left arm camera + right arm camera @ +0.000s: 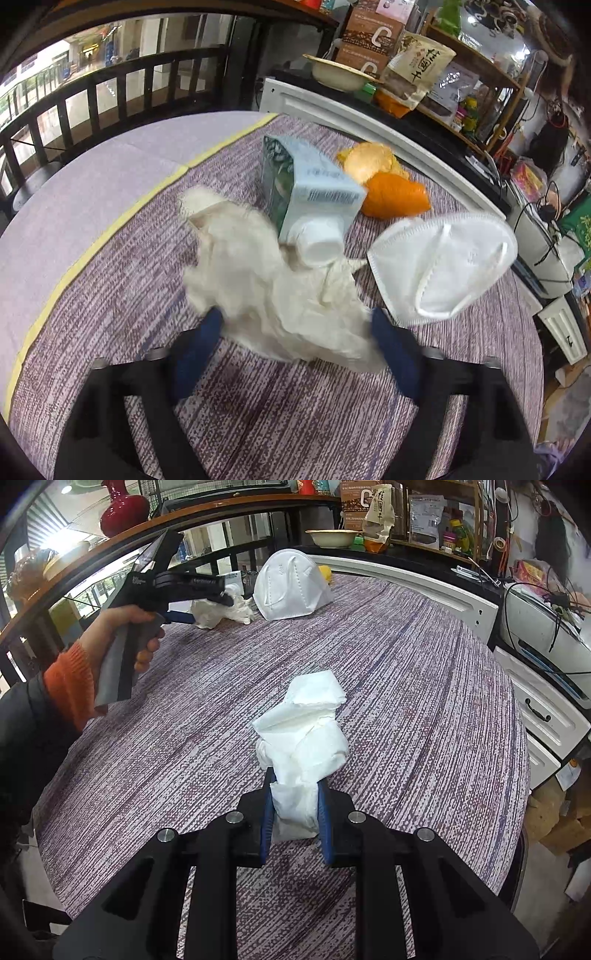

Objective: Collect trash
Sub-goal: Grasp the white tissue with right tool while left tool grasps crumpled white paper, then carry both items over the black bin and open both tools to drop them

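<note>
My left gripper (295,321) is open, its blue fingers on either side of a crumpled cream tissue (273,288) on the round purple tablecloth (110,295). Beyond the tissue lie a tipped light-blue carton with a white cap (306,192), orange peel (391,192) and a white face mask (443,262). My right gripper (295,786) is shut on a white crumpled tissue (306,734) and holds it over the table's near side. The right wrist view shows the left gripper (225,598) at the cream tissue (218,613), beside the mask (291,583).
A white cabinet edge (369,118) runs behind the table, with a bowl (340,74), snack bags and boxes on shelves. A dark railing (92,99) stands far left. White drawers (546,709) and cables are at the right.
</note>
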